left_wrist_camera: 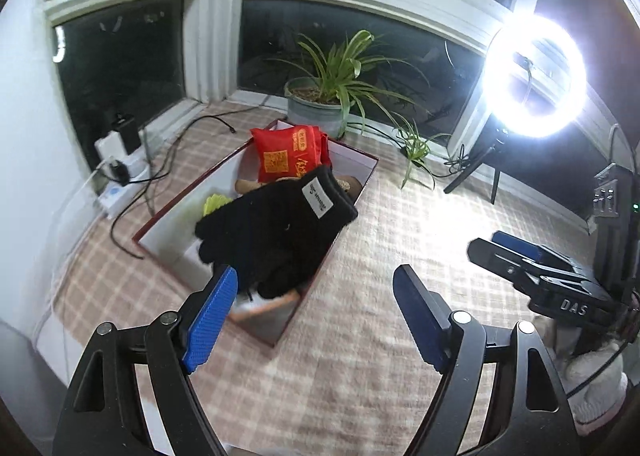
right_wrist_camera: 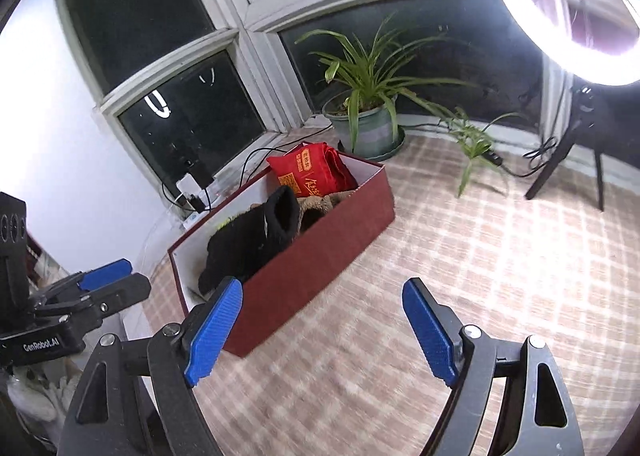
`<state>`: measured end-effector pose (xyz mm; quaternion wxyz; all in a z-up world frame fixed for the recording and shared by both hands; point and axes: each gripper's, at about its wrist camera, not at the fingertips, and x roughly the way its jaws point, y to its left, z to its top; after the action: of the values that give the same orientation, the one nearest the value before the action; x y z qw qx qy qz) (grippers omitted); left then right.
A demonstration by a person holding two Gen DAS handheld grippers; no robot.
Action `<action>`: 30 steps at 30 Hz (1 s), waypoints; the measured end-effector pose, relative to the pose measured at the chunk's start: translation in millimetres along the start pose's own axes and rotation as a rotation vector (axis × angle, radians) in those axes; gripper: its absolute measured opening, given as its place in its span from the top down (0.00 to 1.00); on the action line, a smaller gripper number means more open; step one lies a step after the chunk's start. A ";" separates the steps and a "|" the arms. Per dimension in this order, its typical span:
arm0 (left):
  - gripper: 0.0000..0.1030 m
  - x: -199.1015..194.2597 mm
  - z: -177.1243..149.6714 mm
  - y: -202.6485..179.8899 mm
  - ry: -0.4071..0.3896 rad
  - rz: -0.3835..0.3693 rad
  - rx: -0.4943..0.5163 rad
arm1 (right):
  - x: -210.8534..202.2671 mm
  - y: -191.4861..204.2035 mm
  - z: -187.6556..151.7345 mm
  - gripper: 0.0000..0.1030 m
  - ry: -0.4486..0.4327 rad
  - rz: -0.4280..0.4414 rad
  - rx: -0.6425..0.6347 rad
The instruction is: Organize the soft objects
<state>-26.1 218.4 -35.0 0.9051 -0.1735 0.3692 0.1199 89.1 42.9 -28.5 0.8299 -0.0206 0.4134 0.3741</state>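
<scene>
Both the left gripper (left_wrist_camera: 316, 320) and right gripper (right_wrist_camera: 322, 330) stand released and empty, the black glove (left_wrist_camera: 272, 228) lying ahead of them atop the red box (right_wrist_camera: 320, 256), apparently deposited there with other soft items.

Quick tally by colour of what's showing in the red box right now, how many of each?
Black: 1, the knit gloves on top
Red: 1, the printed fabric bag at the far end
Yellow-green: 1, a piece peeking out beside the gloves
Brown/tan: 1, a plush item, mostly covered
Total: 4 visible in the box; anything underneath is hidden.
</scene>
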 end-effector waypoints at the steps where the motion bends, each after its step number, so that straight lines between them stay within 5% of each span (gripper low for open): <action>1: 0.22 -3.6 -5.1 -2.0 -0.005 0.013 -0.007 | -6.5 1.1 -3.9 0.23 -0.007 -0.008 -0.013; 11: 0.22 -29.5 -40.7 -20.6 0.023 0.089 -0.040 | -60.7 7.2 -40.7 0.22 -0.046 -0.083 -0.132; 30: 0.22 -54.3 -56.6 -37.2 0.000 0.111 -0.072 | -106.0 -5.5 -73.4 0.18 -0.074 -0.082 -0.106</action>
<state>-86.7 156.9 -25.8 0.8902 -0.1851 0.3739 0.1831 3.3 -50.3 -3.9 0.8570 -0.0674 0.3609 0.3615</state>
